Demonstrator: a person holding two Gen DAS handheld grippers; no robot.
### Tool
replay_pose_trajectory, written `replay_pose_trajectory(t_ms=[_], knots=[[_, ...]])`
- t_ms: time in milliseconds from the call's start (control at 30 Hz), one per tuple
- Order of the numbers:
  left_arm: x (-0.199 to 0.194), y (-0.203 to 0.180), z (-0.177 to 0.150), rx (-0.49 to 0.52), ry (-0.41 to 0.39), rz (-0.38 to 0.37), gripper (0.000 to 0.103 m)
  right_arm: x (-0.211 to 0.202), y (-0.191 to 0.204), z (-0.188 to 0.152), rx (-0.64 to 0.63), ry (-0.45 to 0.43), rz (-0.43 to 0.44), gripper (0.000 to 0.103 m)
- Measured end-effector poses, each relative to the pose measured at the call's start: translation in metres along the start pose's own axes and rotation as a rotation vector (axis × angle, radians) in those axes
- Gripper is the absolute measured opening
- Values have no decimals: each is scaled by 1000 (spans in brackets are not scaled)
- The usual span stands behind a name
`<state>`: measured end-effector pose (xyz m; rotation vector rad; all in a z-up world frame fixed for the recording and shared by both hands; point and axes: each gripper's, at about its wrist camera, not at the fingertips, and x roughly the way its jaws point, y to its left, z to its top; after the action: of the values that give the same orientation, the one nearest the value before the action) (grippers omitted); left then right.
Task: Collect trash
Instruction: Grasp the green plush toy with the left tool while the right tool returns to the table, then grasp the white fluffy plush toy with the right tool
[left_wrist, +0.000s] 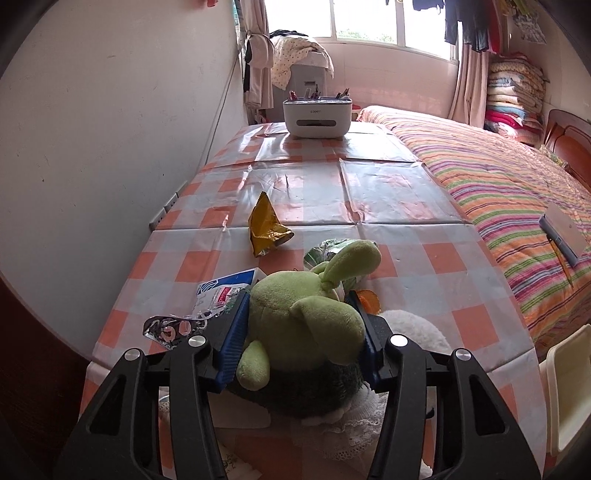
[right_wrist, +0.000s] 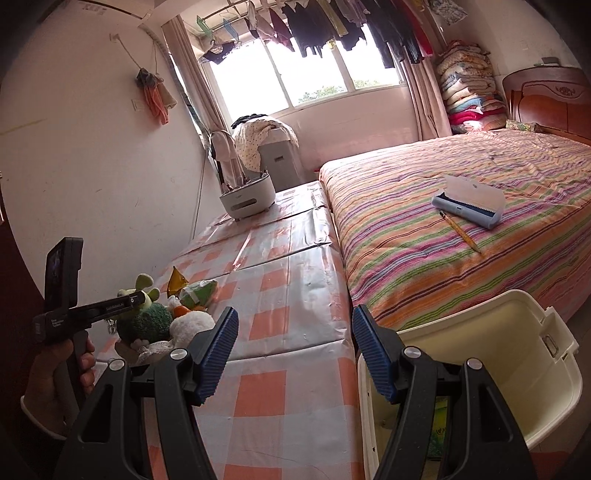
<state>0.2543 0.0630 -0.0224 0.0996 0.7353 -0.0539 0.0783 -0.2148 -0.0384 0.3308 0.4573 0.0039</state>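
My left gripper (left_wrist: 299, 306) is shut on a green plush toy (left_wrist: 306, 317) at the near end of the checked table (left_wrist: 388, 206); the toy also shows in the right wrist view (right_wrist: 142, 314). Trash lies around it: a gold snack wrapper (left_wrist: 266, 227), a blue-and-white carton (left_wrist: 225, 290), a silvery wrapper (left_wrist: 168, 330) and a green wrapper (left_wrist: 332, 247). My right gripper (right_wrist: 293, 332) is open and empty, above the table's right edge beside the cream bin (right_wrist: 491, 365).
A white fluffy item on lace (left_wrist: 410, 325) lies under the toy. A white organiser box (left_wrist: 317, 116) stands at the table's far end. The striped bed (right_wrist: 461, 229) with a blue case (right_wrist: 469, 205) and pencil (right_wrist: 460, 230) runs along the right.
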Motion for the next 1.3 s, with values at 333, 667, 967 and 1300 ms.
replay_pose_trajectory(t_ms=[333, 667, 967, 1300], knots=[[-20, 31, -1, -139, -12, -132, 34, 59, 78, 17, -205, 29, 145, 63], [-61, 70, -4, -274, -70, -379, 34, 137, 105, -18, -304, 278, 213, 63], [-81, 83, -6, -322, -107, -449, 34, 187, 109, -30, -264, 421, 248, 63], [-81, 77, -9, -304, -94, -462, 35, 204, 114, -37, -224, 525, 311, 57]])
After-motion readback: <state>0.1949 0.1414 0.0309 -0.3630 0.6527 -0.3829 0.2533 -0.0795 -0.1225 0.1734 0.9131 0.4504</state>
